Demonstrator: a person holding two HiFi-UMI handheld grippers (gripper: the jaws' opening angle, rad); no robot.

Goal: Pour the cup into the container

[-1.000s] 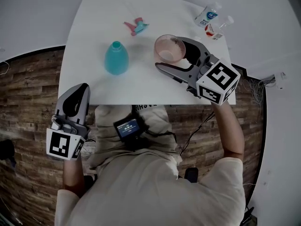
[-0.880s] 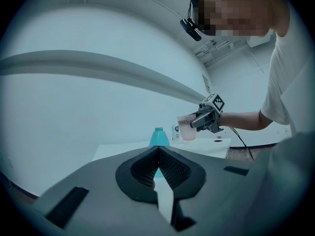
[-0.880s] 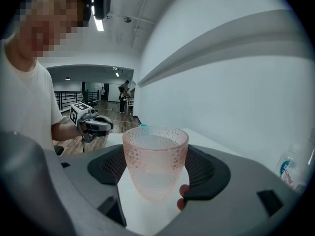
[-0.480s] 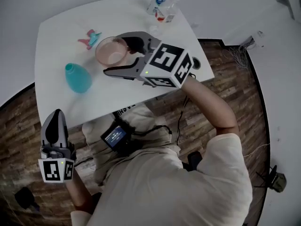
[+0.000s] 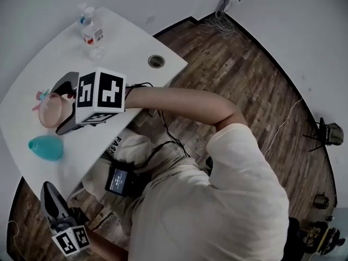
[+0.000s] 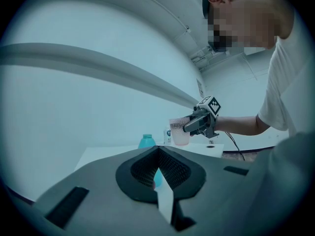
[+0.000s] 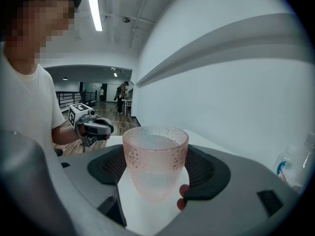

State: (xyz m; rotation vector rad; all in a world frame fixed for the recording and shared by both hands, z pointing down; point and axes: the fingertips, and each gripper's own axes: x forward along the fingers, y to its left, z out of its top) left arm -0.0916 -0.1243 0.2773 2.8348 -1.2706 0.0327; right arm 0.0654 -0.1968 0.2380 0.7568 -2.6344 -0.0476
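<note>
As head view swings, right claw (image 5: 60,107) keeps cup (image 7: 155,161) clamped upright, now mid-left near bottle (image 5: 46,147); left claw (image 6: 158,154) together, empty, lower left; pouring pending.

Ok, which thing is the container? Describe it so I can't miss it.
On the white table, find the pink cup near the person's edge. The container is the squat teal bottle beside it, the only solid teal thing; the other bottles are clear and stand at the far corner.
</note>
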